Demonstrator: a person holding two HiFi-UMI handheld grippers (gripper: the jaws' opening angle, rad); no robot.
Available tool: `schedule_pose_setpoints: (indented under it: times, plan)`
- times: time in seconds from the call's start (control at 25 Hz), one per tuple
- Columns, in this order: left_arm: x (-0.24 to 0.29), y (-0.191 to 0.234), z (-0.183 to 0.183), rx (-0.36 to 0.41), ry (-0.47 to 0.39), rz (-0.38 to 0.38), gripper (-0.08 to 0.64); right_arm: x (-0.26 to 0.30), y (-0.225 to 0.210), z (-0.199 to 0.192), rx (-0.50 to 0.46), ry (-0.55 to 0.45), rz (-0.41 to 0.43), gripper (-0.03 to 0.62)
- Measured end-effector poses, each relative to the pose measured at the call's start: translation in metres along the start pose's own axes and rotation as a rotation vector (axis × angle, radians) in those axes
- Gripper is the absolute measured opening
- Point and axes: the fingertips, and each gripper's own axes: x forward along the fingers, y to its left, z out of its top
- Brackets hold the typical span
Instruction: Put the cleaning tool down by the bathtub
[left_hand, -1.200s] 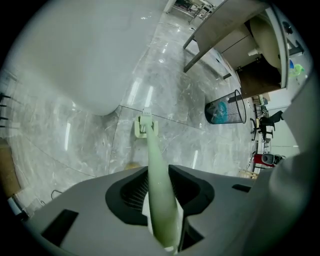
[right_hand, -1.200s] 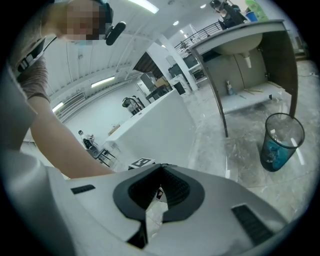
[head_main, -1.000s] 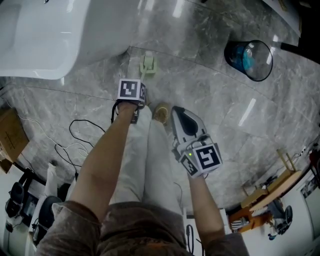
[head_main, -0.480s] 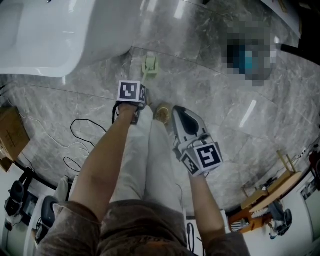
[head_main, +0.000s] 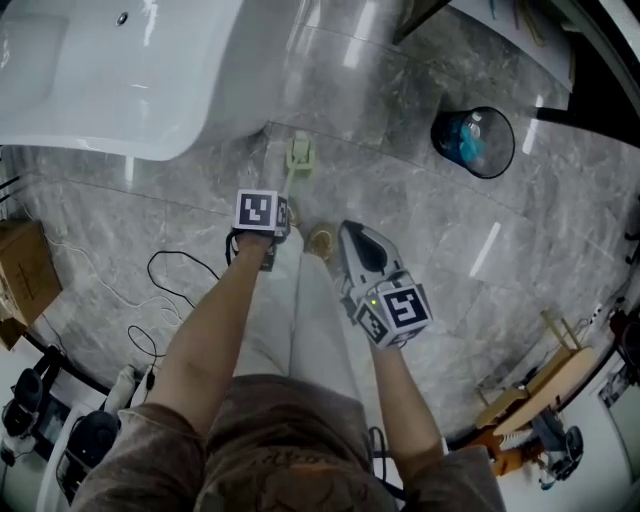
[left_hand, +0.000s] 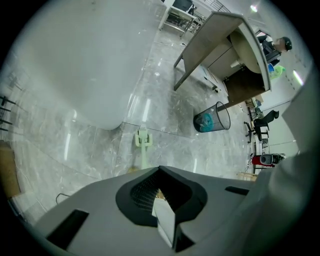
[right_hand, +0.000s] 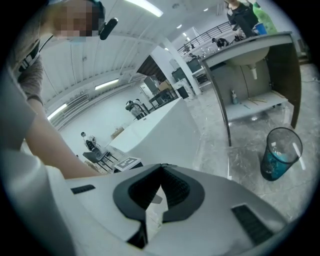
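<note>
The cleaning tool (head_main: 298, 155), a pale green brush on a long handle, lies flat on the grey marble floor just off the rounded end of the white bathtub (head_main: 100, 80). My left gripper (head_main: 272, 238) hangs above the handle's near end, pointing steeply down. Its jaws have just closed and nothing is between them. In the left gripper view the brush (left_hand: 143, 140) lies beyond the shut left gripper (left_hand: 162, 200), apart from it. My right gripper (head_main: 347, 232) is to the right at similar height, shut and empty. In its own view the right gripper (right_hand: 159, 190) points across the room.
A mesh waste bin (head_main: 472, 142) with a blue liner stands at the right. Black cables (head_main: 170, 280) and a cardboard box (head_main: 25, 275) lie at the left. A sink cabinet (left_hand: 225, 50) stands beyond the tub. Wooden items (head_main: 540, 390) sit at the lower right.
Both grippers have risen away from the floor. The green brush stays where it lay beside the tub. The head view has shifted, showing more of the tub.
</note>
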Motion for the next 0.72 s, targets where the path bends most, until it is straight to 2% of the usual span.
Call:
schedule_pose_setpoints:
  times: [0.16,0.28,0.52,0.72]
  plan:
    - [-0.042,-0.015,-0.005,-0.002,0.007,-0.024,0.005,-0.015,0.021,0.029,-0.006,-0.011,0.001,-0.001]
    - [-0.078,-0.028,-0.004,0.005,-0.018,-0.047,0.005,-0.029,0.038,0.045,-0.009,-0.013,-0.002,0.0]
    - [-0.159,-0.056,0.004,0.016,-0.115,-0.109,0.005,-0.056,0.074,0.069,-0.004,-0.009,0.017,-0.002]
    - [-0.236,-0.08,0.007,0.082,-0.217,-0.175,0.005,-0.083,0.116,0.094,0.017,-0.017,0.078,-0.002]
